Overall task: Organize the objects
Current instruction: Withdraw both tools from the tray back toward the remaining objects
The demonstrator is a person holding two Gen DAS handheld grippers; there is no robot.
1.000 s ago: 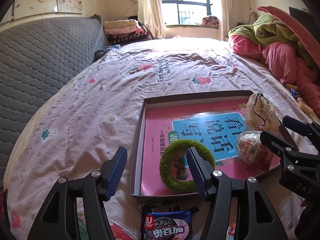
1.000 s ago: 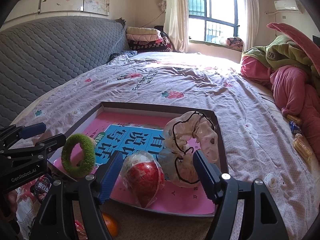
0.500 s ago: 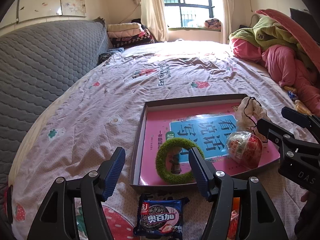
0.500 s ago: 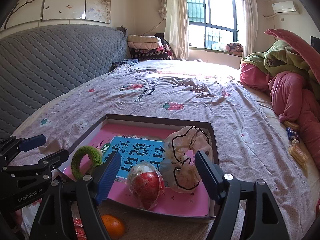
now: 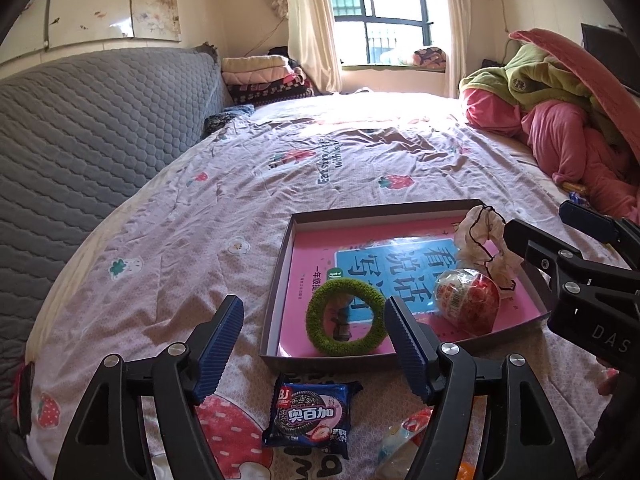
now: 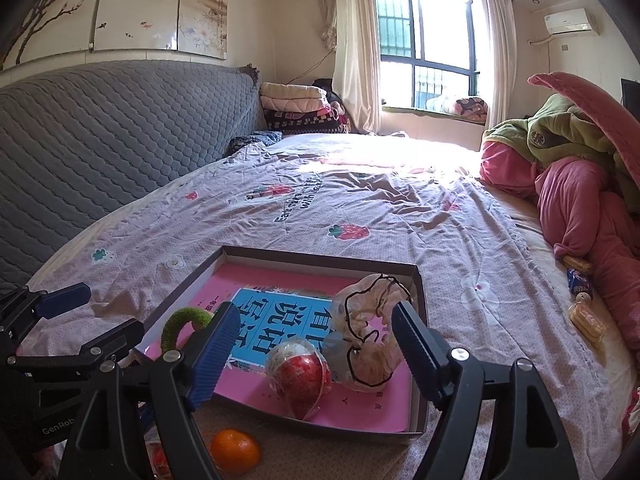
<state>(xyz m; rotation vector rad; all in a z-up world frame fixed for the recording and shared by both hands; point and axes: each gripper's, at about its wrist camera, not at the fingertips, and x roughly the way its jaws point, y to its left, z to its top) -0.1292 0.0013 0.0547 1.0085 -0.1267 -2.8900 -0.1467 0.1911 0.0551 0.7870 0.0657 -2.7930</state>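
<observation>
A shallow brown box (image 5: 280, 280) on the bed holds a pink book (image 5: 316, 252), a green fuzzy ring (image 5: 346, 320), a wrapped red ball (image 5: 468, 300) and a cream scrunchie (image 5: 484, 240). My left gripper (image 5: 312, 344) is open and empty, above the bed just in front of the box. A blue cookie packet (image 5: 310, 416) lies below it. My right gripper (image 6: 316, 352) is open and empty over the box's near edge (image 6: 352, 428), with the red ball (image 6: 300, 376) and scrunchie (image 6: 368, 340) between its fingers' sightline. An orange (image 6: 234, 452) lies in front of the box.
The bed has a floral sheet (image 5: 200, 220), a grey quilted headboard (image 5: 80, 140) at left and a pile of pink and green bedding (image 5: 568, 120) at right. Snack packets (image 6: 584, 312) lie at the right edge. Another wrapper (image 5: 404, 444) lies beside the cookie packet.
Both grippers have pulled back and up from the box, still open. The green ring now lies flat in the box, and the cookie packet and orange have come into fuller view.
</observation>
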